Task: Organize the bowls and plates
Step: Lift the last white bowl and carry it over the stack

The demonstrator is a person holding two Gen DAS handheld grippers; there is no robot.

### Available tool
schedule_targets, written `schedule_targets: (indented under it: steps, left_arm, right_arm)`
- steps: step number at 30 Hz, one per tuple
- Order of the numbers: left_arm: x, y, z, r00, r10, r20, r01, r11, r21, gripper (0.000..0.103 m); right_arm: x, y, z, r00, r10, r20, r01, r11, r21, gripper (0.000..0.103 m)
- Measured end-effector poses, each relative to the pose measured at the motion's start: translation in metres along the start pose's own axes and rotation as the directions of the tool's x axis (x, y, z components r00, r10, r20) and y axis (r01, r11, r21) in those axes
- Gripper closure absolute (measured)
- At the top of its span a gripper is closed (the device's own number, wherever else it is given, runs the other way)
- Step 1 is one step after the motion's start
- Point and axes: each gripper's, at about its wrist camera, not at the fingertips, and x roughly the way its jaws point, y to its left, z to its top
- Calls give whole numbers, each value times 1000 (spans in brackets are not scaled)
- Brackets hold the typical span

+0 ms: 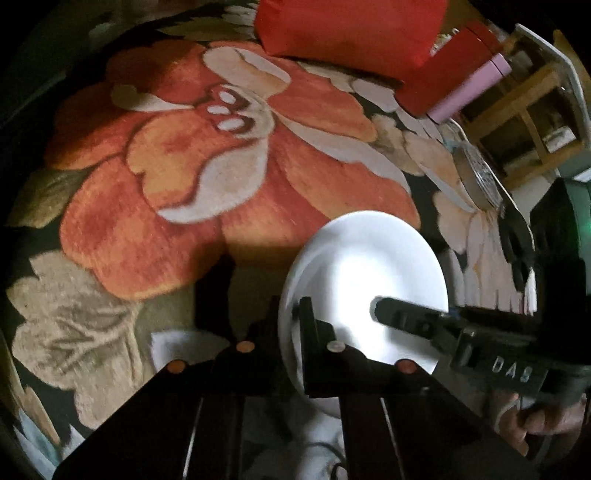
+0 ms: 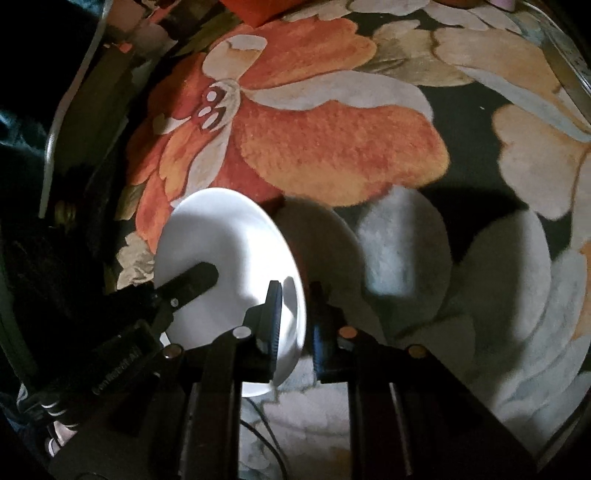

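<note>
A white plate (image 1: 365,280) is held tilted above the flowered carpet. My left gripper (image 1: 290,314) is shut on its left rim, one finger on each face. My right gripper (image 2: 293,295) is shut on the opposite rim of the same plate (image 2: 229,243). Each gripper shows in the other's view: the right one reaches in across the plate in the left wrist view (image 1: 406,314), and the left one comes in from the lower left in the right wrist view (image 2: 188,280). I see no bowl.
A flowered orange, cream and black carpet (image 1: 177,177) fills both views. A red cushion (image 1: 343,29), a red and pink box (image 1: 461,70), a round metal tin (image 1: 476,177) and wooden shelving (image 1: 524,114) are at the far right. Dark clutter lies at left (image 2: 55,221).
</note>
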Motion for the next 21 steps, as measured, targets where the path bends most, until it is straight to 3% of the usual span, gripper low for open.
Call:
schedule_targets:
  steps: [11, 21]
  left_arm:
    - [-47, -74, -32, 999, -35, -26, 39, 982, 184, 96]
    - [-75, -140, -51, 999, -35, -34, 43, 956, 291, 95]
  right_arm:
    - [-76, -6, -50, 998, -67, 19, 67, 998, -14, 88]
    - [-135, -28, -101, 994, -73, 77, 67, 995, 80, 88]
